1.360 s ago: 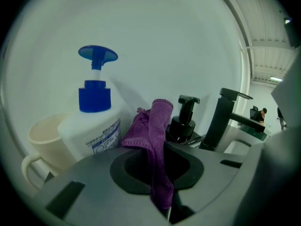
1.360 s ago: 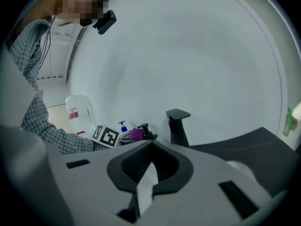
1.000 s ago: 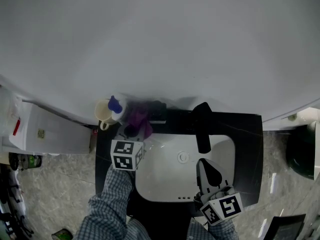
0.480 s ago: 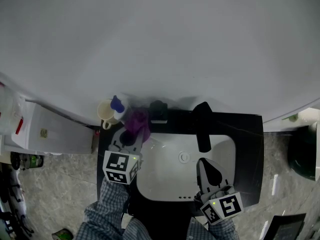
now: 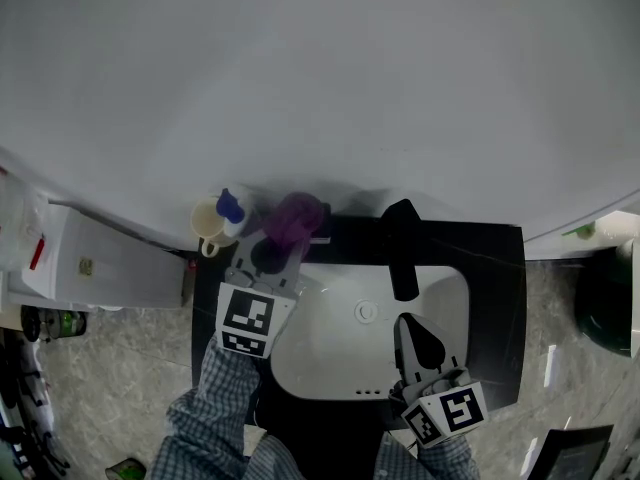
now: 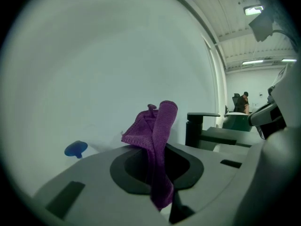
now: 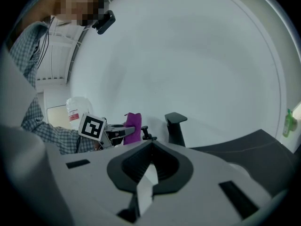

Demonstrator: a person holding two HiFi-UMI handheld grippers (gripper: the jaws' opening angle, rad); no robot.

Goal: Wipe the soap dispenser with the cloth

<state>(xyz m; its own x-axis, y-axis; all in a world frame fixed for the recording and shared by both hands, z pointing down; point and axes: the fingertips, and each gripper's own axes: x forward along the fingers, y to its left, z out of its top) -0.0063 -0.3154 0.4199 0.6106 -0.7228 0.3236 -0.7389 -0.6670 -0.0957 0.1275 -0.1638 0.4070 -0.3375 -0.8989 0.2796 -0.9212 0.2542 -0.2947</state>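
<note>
— So, where is the cloth (image 5: 293, 218)?

— It is purple, and the left gripper (image 5: 272, 256) has it. The two jaws are pinched on the lower part of the cloth. The rest stands up in a bunch past the tips.

— And the soap dispenser (image 7: 146, 133)?

— It is black. It stands at the back of the dark counter (image 5: 495, 268), close to the white wall (image 5: 320, 78). From above, the cloth lies over most of it. Seen from the side, the cloth is just beside it, and I cannot tell if the two touch.

— What is next to it?

— On one side, toward the left gripper, there is a pale cup (image 5: 205, 230) with a blue cap (image 5: 230, 208) by it. On the other side is the black tap (image 5: 402, 253), which reaches out over the white sink (image 5: 330, 358).

— What about the right gripper (image 5: 406, 326)?

— It hangs over the near part of the sink and points at the tap. Its jaws are almost together, with only a thin slit between them. Nothing is in there. It is well apart from the cloth.

— Whose arms are those?

— A person's, in checked sleeves (image 5: 215, 418).
</note>
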